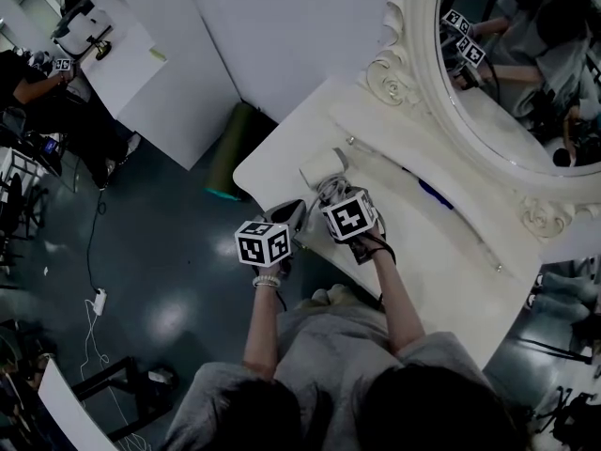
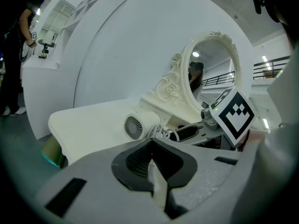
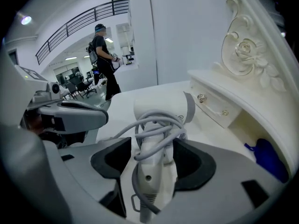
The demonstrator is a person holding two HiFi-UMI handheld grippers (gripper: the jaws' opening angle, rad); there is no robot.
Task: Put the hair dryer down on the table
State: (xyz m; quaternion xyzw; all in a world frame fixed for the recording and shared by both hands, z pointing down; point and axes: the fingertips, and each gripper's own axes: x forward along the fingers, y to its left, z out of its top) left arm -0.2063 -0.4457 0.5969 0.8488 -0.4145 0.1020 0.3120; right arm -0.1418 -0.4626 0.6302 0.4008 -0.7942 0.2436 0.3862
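Note:
A white hair dryer [image 3: 161,110] lies on the white vanity table [image 1: 282,153], its grey cord wound around the handle. My right gripper [image 3: 152,160] stands open with the handle between its jaws; a gap shows beside the left pad. From the head view the dryer [image 1: 322,169] lies just ahead of the right gripper [image 1: 331,194]. My left gripper [image 2: 152,164] is shut with nothing held, hovering at the table's near edge to the left of the dryer [image 2: 140,126]. In the head view the left gripper [image 1: 286,216] sits beside the right one.
An ornate oval mirror [image 1: 526,73] stands at the table's back. Below it is a small drawer with knobs [image 3: 212,105] and a blue object [image 3: 268,160] on a shelf. The table's left edge drops to the dark floor, where a green object [image 1: 230,148] lies. A person [image 3: 100,50] stands far off.

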